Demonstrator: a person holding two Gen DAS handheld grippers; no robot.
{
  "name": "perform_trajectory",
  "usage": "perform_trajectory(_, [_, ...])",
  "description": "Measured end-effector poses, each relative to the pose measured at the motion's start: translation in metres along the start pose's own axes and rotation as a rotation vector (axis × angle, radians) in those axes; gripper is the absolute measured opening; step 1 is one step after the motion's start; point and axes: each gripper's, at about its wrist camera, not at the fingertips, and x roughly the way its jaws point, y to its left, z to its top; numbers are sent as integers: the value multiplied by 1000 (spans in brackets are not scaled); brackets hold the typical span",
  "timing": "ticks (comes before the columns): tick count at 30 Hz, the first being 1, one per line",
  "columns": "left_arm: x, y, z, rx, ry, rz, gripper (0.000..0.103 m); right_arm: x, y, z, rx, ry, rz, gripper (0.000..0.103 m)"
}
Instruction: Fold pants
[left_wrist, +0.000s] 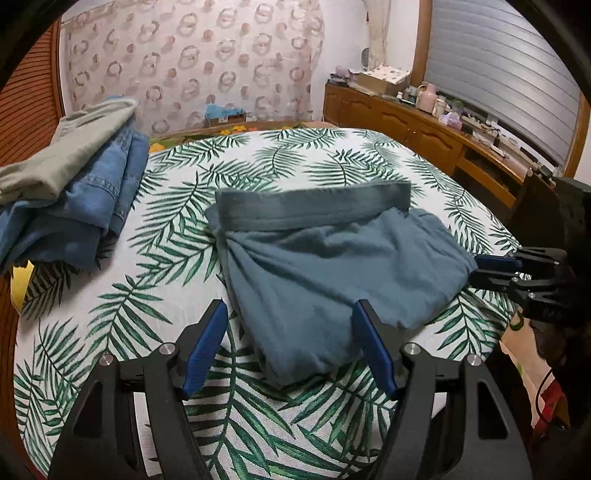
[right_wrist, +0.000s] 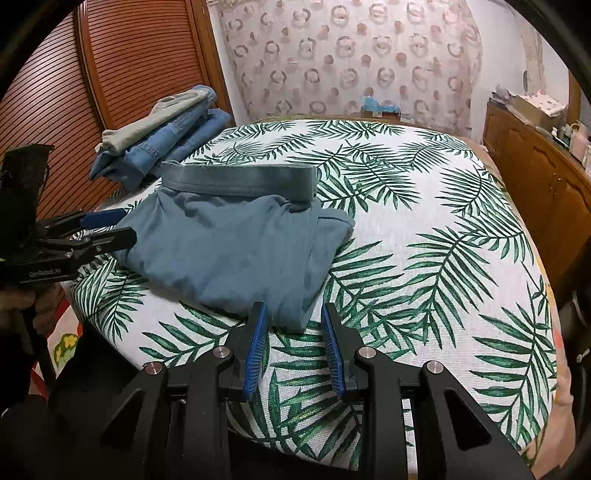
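The teal pants (left_wrist: 332, 266) lie folded into a squarish bundle on the palm-leaf bed sheet (left_wrist: 166, 295), waistband on the far side. My left gripper (left_wrist: 289, 308) is open wide, and the bundle's near corner lies loosely between its blue pads. In the left wrist view my right gripper (left_wrist: 495, 271) sits at the bundle's right edge. In the right wrist view the pants (right_wrist: 229, 251) fill the middle-left, and my right gripper (right_wrist: 293, 308) stands open with a narrow gap; the nearest cloth corner reaches between its tips without being pinched. My left gripper (right_wrist: 123, 226) rests at the bundle's left side.
A stack of folded jeans topped by a pale garment (left_wrist: 74, 192) (right_wrist: 166, 136) sits on the bed's far left. A wooden cabinet with clutter (left_wrist: 406, 118) (right_wrist: 535, 166) runs along the right. A louvred wooden door (right_wrist: 110, 74) stands at the left.
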Motion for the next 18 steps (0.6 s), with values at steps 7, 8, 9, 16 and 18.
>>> perform_trajectory(7, [3, 1, -6, -8, 11, 0, 71, 3, 1, 0, -3, 12, 28, 16])
perform_trajectory(8, [4, 2, -6, -9, 14, 1, 71, 3, 1, 0, -7, 10, 25, 10])
perform_trajectory(9, [5, 2, -7, -10, 16, 3, 71, 1, 1, 0, -12, -1, 19, 9])
perform_trajectory(16, [9, 13, -13, -33, 32, -2, 71, -9, -3, -2, 9, -53, -12, 7])
perform_trajectory(18, [5, 14, -14, -38, 23, -6, 71, -8, -3, -4, 18, -44, -6, 8])
